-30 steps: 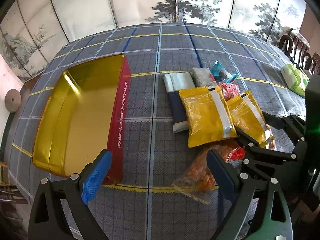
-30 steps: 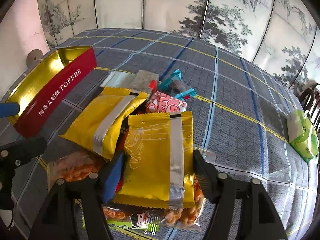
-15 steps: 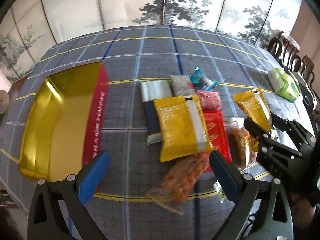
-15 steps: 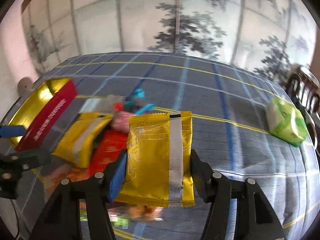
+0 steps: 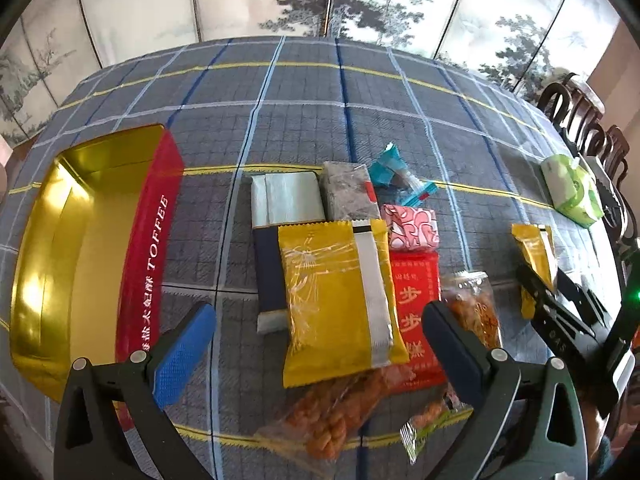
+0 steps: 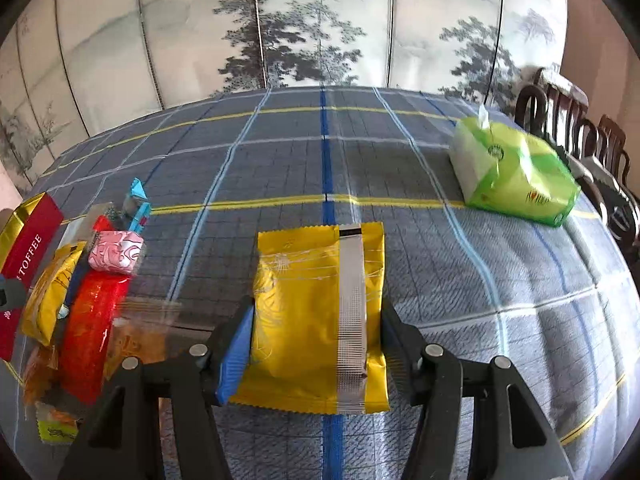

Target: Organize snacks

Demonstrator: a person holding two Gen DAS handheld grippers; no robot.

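My right gripper (image 6: 316, 340) is shut on a yellow snack packet (image 6: 320, 316) with a silver stripe and holds it above the plaid tablecloth, right of the snack pile. The same packet (image 5: 534, 256) shows in the left wrist view, in the right gripper. My left gripper (image 5: 316, 344) is open and empty over the pile: a second yellow packet (image 5: 336, 300), a red packet (image 5: 416, 312), orange snack bags (image 5: 336, 408), a pink packet (image 5: 410, 226), a navy and pale packet (image 5: 280, 216), a grey packet (image 5: 350, 190), teal candies (image 5: 390, 170). An open gold tin with a red TOFFEE side (image 5: 52, 260) lies at left.
A green tissue pack (image 6: 512, 170) lies at the table's far right, and it also shows in the left wrist view (image 5: 572, 190). Dark wooden chairs (image 6: 576, 128) stand beyond the right edge. A painted folding screen (image 6: 320, 24) stands behind the table.
My right gripper has lifted the yellow packet off the pile and carried it right, uncovering the red packet and an orange bag. My left gripper has shifted right over the pile, still open.
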